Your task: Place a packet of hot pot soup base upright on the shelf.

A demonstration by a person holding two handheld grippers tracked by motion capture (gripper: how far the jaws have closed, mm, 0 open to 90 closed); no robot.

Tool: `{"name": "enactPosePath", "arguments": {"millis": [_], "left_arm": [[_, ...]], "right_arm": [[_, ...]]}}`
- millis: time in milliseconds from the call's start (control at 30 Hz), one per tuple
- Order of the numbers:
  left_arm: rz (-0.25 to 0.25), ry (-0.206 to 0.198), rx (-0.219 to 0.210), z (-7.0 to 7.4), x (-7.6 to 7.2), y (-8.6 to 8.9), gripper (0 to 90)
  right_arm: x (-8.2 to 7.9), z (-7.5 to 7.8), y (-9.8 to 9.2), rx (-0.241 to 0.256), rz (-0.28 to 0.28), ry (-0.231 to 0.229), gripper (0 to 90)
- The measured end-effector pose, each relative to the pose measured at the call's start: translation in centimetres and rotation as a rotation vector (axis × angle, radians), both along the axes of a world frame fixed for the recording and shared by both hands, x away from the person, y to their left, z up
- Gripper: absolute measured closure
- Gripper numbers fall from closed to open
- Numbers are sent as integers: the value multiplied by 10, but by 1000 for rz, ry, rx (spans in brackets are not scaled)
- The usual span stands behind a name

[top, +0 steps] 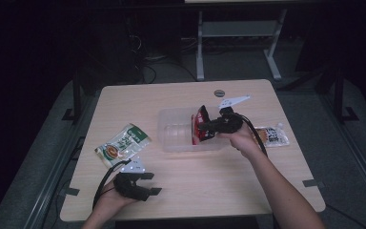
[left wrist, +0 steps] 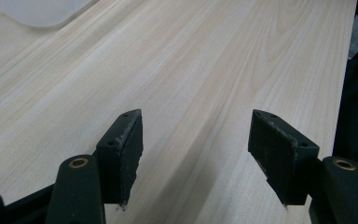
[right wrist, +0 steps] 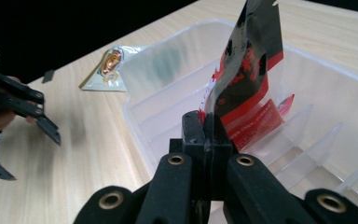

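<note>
- Right gripper (right wrist: 208,122), forearm stretched across the table (top: 181,181), jaws clamped tight on the red packet (right wrist: 244,88), holding it over the clear bin (top: 176,131).
- Left gripper (left wrist: 196,154) low near the table's front edge, jaws wide apart, holding nothing.

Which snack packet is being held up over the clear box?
The red and black packet. The right gripper pinches it above the clear box; the green packet and the orange packet lie flat on the table.

You work in a dim lab or office space: a plain wooden table (top: 181,102), floor cables (top: 147,67), another desk's white legs (top: 200,47).
</note>
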State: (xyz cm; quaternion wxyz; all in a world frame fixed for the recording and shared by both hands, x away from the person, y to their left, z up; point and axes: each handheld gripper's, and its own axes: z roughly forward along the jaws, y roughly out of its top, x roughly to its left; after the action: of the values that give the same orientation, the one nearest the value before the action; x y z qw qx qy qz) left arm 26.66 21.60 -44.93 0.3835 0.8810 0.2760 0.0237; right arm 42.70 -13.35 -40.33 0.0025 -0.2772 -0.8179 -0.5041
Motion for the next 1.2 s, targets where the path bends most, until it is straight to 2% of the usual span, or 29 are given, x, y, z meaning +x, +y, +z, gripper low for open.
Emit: {"name": "enactPosePath", "arguments": {"millis": [167, 300, 467, 700, 1000, 1200], "left_arm": [[-2, -2, 4, -1, -1, 0, 351], [0, 3, 1, 0, -1, -1, 351], [-18, -14, 2, 1, 4, -4, 350], [-67, -23, -8, 4, 12, -15, 351], [-131, -30, -20, 8, 22, -31, 350], [-138, -34, -23, 9, 26, -36, 351]], "right_arm": [[3, -2, 1, 14, -10, 5, 868], [0, 1, 1, 24, -21, -8, 722], [-6, 5, 1, -6, -52, -30, 545], [-19, 16, -6, -3, -80, -36, 376], [-43, 19, -25, -19, -86, -41, 293], [-57, 15, -36, -29, -58, -36, 307]]}}
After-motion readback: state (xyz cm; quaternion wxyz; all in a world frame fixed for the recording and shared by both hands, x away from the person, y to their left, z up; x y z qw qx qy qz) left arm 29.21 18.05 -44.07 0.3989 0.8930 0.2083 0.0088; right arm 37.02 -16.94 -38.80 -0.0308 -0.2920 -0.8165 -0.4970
